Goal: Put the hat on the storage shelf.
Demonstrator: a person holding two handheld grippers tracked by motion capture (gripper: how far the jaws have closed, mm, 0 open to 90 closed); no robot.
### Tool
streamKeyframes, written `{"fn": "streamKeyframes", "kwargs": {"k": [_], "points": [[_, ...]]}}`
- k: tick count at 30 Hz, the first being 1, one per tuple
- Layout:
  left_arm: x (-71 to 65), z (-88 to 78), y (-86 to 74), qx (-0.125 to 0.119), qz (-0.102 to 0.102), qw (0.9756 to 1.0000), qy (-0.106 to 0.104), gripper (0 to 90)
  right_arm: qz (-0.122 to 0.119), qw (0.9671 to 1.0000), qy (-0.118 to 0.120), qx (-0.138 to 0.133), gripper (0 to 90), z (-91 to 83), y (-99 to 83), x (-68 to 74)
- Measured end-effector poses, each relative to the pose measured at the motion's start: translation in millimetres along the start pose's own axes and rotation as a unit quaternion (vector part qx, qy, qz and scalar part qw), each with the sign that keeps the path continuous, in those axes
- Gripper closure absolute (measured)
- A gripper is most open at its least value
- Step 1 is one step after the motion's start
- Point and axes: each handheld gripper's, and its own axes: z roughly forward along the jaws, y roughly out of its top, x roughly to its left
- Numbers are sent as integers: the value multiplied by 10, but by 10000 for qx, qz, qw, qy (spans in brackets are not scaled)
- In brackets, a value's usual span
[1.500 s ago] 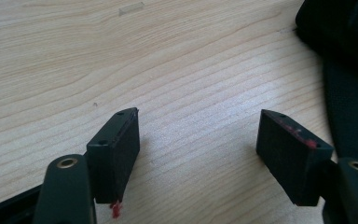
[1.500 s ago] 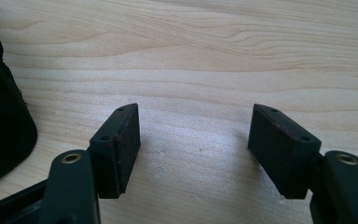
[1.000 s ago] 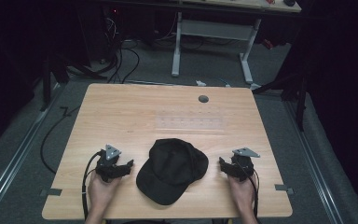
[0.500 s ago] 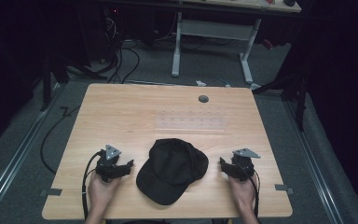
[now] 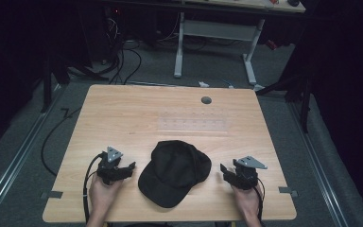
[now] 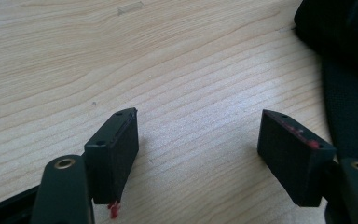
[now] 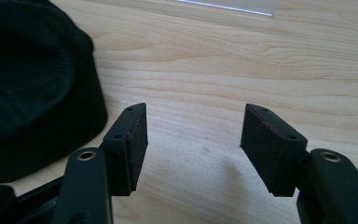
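right now the black cap [image 5: 175,172] lies between the left gripper [image 5: 127,168] and right gripper [image 5: 224,169], brim toward the person, left jaws apart and empty, right jaws just narrowing on nothing.

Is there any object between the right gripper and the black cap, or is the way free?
Nothing visible stands between them. The right gripper, jaws open with nothing between them and just narrowed a little, sits beside the black cap, with bare table between them.
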Motion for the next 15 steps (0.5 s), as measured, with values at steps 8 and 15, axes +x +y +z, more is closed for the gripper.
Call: {"fn": "streamKeyframes", "kwargs": {"k": [8,15], "points": [[2,-2,-1,8,-2,10000,9,289,-36,9992,360,-145,402,-112,57,141],[1,-2,-2,8,-8,10000,14,288,-141,9975,638,-255,398,-168,145,252]]}}
